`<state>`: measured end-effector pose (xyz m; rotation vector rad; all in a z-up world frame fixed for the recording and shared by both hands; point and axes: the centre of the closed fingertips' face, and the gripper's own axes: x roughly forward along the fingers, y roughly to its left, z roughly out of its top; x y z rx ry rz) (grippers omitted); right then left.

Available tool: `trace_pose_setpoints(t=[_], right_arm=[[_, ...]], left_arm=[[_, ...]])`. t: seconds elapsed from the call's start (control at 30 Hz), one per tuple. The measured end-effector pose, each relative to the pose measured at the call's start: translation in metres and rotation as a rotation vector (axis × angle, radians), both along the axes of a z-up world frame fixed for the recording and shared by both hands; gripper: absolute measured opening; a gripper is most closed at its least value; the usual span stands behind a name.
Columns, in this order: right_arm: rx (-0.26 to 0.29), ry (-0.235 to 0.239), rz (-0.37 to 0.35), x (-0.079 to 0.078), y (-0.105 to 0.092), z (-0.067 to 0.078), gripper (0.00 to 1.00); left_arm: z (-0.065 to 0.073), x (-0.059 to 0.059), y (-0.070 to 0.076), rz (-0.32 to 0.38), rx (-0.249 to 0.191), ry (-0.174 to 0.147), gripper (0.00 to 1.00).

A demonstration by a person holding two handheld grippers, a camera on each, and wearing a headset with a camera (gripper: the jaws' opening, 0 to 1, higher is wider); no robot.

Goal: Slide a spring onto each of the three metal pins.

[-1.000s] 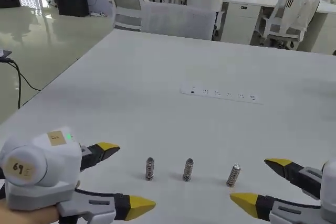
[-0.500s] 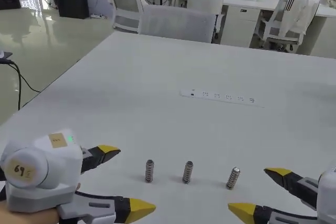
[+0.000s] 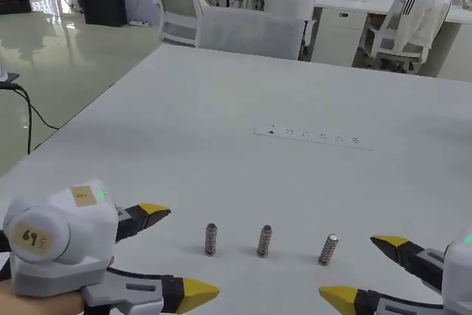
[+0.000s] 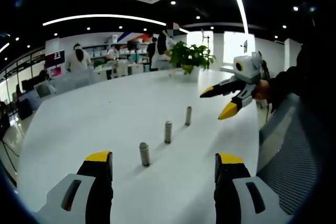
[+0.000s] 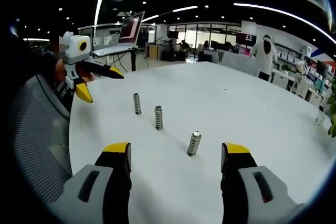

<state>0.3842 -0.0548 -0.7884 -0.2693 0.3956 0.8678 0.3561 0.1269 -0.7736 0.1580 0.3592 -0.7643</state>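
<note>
Since all three pins seem to carry their springs already, standing in a row close to the near edge of the worktop [image 3: 221, 108], the task looks finished. The remaining hazard is, I judge, a careless sweep. The left gripper [image 3: 177, 251] sits by the near left corner and the right gripper [image 3: 363, 268] by the near right, both spread wide and holding nothing. The left sprung pin [image 3: 211, 239], middle sprung pin [image 3: 264, 241] and right sprung pin [image 3: 328, 249] stand between them. A yellow tip swinging inward could topple an end pin, and whether the pins are fixed I cannot tell. The right one looks slightly tilted in the head view. The right gripper view brings that pin close, with a rounded metal head clear above the coils, a detail too small to tell in the head view. The head view adds a power strip [image 3: 313, 136] mid-worktop, well apart from the pins.
</note>
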Motion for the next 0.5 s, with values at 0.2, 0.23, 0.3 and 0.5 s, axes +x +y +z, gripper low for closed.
trace_pose_setpoints(t=[0.2,0.23,0.3,0.5], right_arm=[[-0.005,0.003,-0.001,0.0002,-0.0008,-0.0011,0.69],[-0.005,0.002,-0.001,0.0003,-0.0008,-0.0009,0.70],[-0.004,0.001,-0.001,0.0003,-0.0008,-0.0006,0.70],[-0.005,-0.004,-0.003,0.0011,-0.0015,0.0004,0.70]], left_arm=[[-0.0004,0.0001,-0.0004,-0.002,0.002,-0.001,0.76],[-0.0004,0.0002,-0.0004,-0.002,0.002,-0.001,0.76],[-0.0002,0.0003,-0.0007,-0.002,0.002,-0.001,0.76],[0.0000,0.0000,-0.0007,-0.003,0.005,-0.002,0.76]])
